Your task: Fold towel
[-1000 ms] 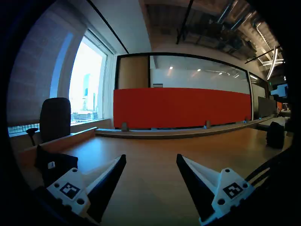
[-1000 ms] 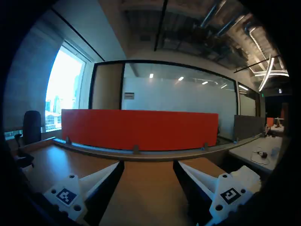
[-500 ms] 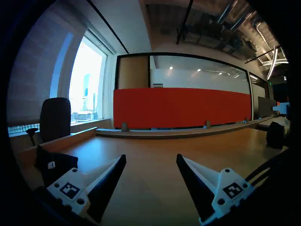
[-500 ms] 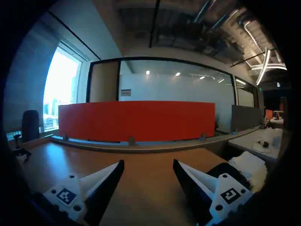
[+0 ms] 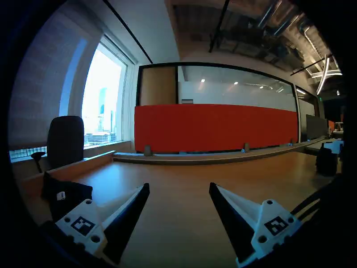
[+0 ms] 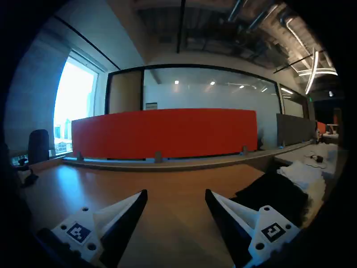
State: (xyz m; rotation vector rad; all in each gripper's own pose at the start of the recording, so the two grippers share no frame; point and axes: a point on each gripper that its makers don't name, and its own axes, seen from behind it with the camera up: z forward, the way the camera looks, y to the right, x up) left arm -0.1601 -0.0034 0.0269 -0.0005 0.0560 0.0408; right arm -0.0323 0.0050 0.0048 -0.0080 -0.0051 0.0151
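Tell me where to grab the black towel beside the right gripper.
Probably the near left corner of the black towel, coming low from its left with the open right gripper. It lies slumped on the wooden desk, that corner nearest, with a white cloth stack crowding its far side.

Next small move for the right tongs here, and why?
Probably swing the open, empty right tongs rightward toward the crumpled black cloth towel on the wooden table; it lies off to their right, ungrasped.
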